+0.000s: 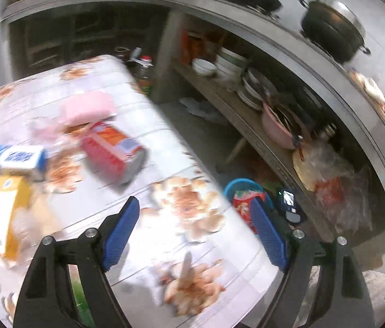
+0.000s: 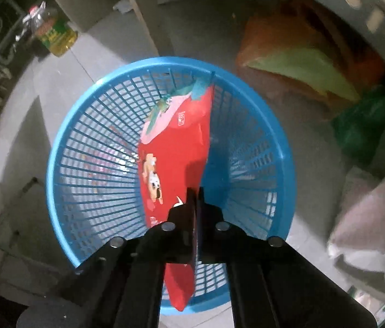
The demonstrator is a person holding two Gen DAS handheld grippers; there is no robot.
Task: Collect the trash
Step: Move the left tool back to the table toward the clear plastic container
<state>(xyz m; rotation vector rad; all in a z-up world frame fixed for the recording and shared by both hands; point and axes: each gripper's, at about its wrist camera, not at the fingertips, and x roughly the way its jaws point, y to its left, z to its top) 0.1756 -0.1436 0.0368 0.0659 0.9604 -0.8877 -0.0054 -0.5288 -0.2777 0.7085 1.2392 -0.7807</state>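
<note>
My right gripper point(image 2: 196, 192) points down over a round blue basket point(image 2: 88, 142) on the floor and is shut on a red snack bag point(image 2: 173, 147), which hangs tilted inside the basket. In the left wrist view my left gripper point(image 1: 194, 201) stands open with nothing between its blue pads, above a table with a flowered cloth point(image 1: 143, 114). On that table, blurred, lie a red and orange packet point(image 1: 113, 153), a pink item point(image 1: 88, 108), a blue and white box point(image 1: 15, 158) and a yellow carton point(image 1: 4, 218). The basket point(image 1: 236, 186) shows beyond the table's edge.
A low shelf with bowls and plates point(image 1: 230, 65) and a pink basin point(image 1: 277, 125) runs along the right. A black pot point(image 1: 329, 30) sits on the counter above. Near the basket are an oil bottle point(image 2: 56, 35), an orange and green bag point(image 2: 301, 63) and white plastic bags point(image 2: 370, 213).
</note>
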